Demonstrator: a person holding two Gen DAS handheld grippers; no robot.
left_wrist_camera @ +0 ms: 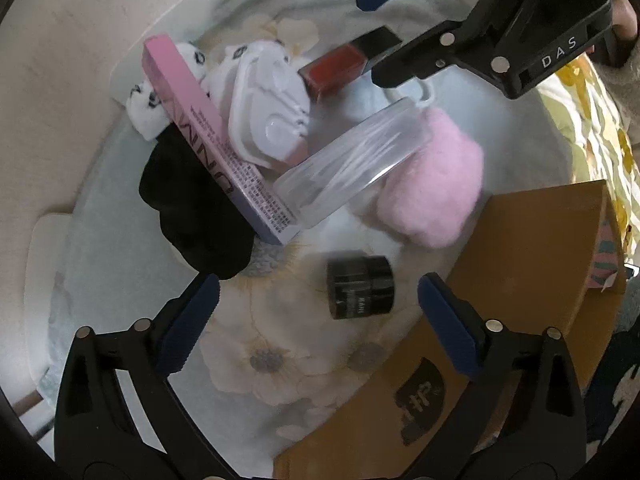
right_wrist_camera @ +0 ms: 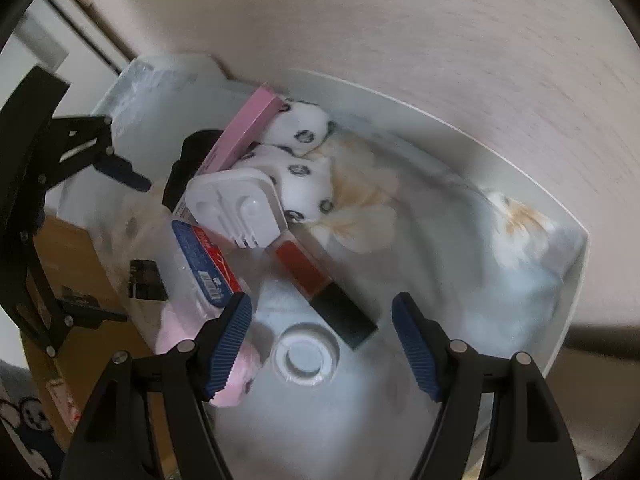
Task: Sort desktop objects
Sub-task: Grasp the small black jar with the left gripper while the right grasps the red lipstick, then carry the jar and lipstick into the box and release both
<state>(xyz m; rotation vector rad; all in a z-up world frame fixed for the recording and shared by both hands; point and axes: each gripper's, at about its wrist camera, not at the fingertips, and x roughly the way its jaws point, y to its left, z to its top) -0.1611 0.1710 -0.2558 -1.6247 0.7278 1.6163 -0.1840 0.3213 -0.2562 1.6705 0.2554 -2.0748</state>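
Observation:
A pile of objects lies on a floral cloth (left_wrist_camera: 276, 352) on a white table. A small black jar (left_wrist_camera: 359, 287) stands just ahead of my left gripper (left_wrist_camera: 320, 320), which is open and empty. Behind it lie a clear round container (left_wrist_camera: 352, 164), a pink puff (left_wrist_camera: 434, 192), a pink box (left_wrist_camera: 212, 136), black fabric (left_wrist_camera: 192, 208), a white plastic piece (left_wrist_camera: 268, 112) and a red-and-black lip tint (left_wrist_camera: 348, 62). My right gripper (right_wrist_camera: 320, 340) is open and empty over the lip tint (right_wrist_camera: 320, 280) and a white cap (right_wrist_camera: 306, 358).
A brown cardboard box (left_wrist_camera: 520, 280) stands at the right in the left wrist view and at the left in the right wrist view (right_wrist_camera: 68, 264). White spotted socks (right_wrist_camera: 304, 168) lie at the back. The table's rim (right_wrist_camera: 480, 140) curves behind.

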